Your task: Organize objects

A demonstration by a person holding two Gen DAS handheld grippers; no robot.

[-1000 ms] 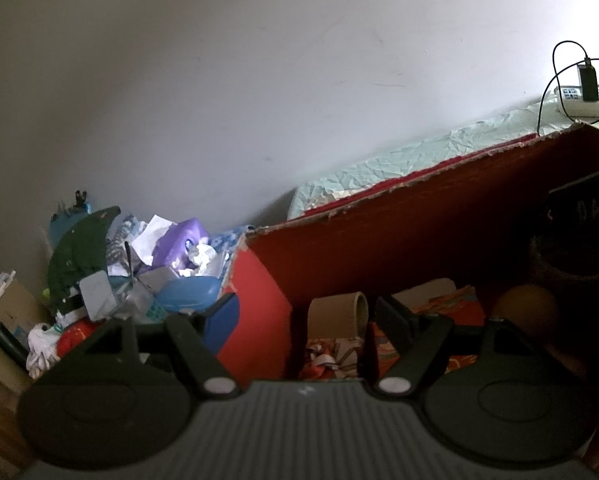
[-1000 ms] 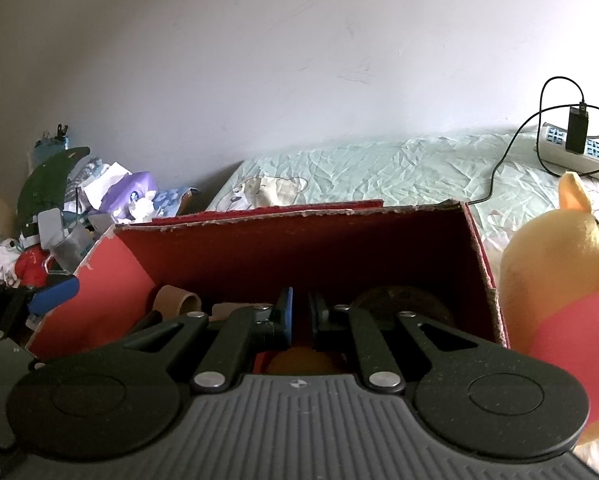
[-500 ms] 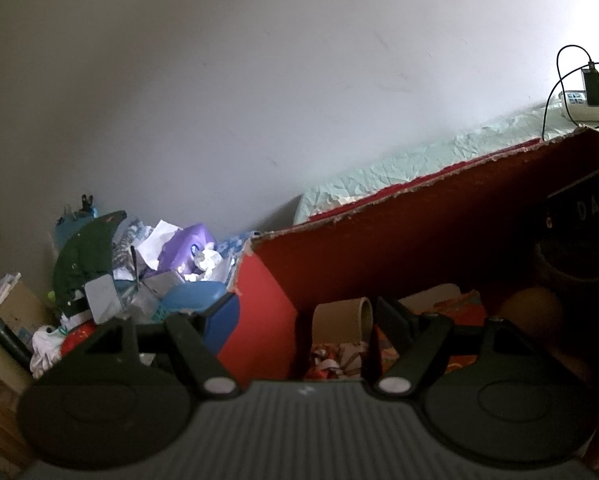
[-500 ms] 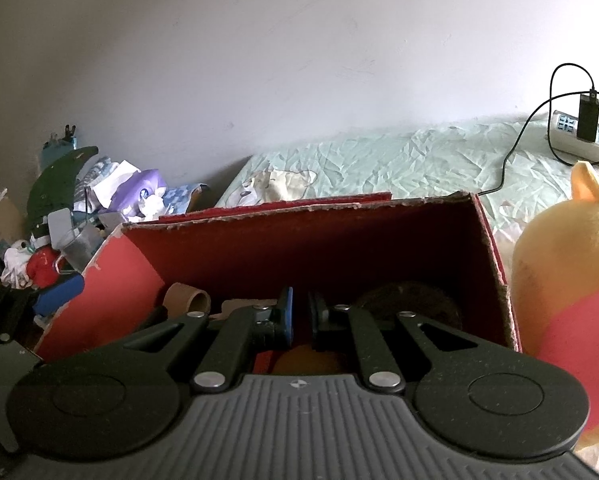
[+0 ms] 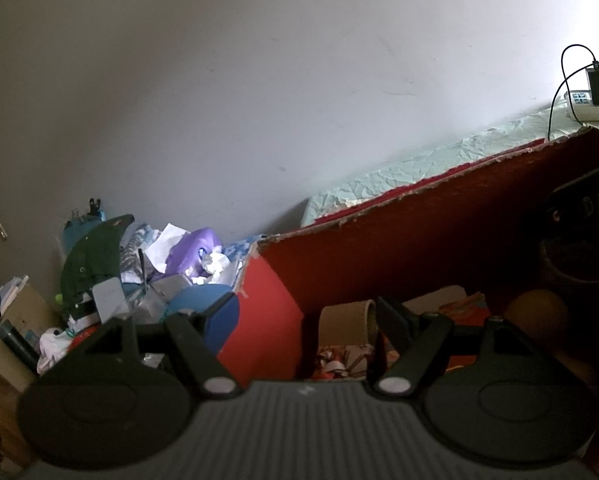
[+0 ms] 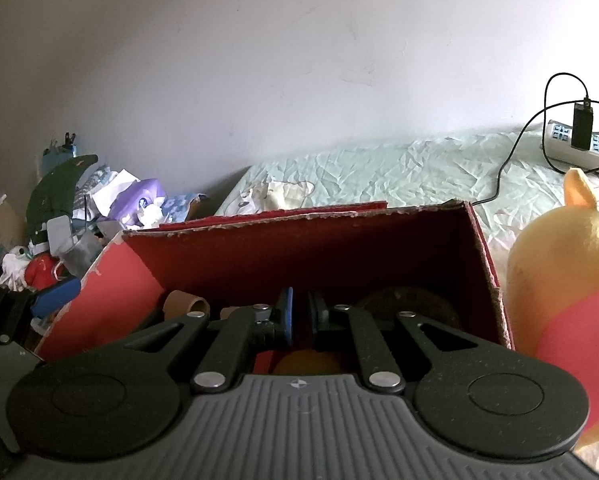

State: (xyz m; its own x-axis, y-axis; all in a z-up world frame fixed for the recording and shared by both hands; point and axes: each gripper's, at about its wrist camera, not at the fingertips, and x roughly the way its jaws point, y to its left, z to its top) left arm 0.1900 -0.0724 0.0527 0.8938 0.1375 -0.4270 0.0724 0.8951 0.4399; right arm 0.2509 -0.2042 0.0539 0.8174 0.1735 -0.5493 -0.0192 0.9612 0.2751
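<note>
Moved: both views sit slightly lower on the red box (image 6: 307,248) than before.
Writing: "DAS" on a dark item (image 5: 591,204) inside.
Left tongs (image 5: 305,312): spread, straddling the box's side wall.
Right tongs (image 6: 300,314): nearly closed, empty, over the box.
Inside: cardboard roll (image 5: 347,318), orange ball (image 5: 535,312).

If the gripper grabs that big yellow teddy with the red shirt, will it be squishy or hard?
Probably squishy: the yellow plush bear in a red shirt looks fuzzy and rounded, so the fingers would likely sink in. Probably light for its size. It seems unlikely to break, but may flop over.
</note>
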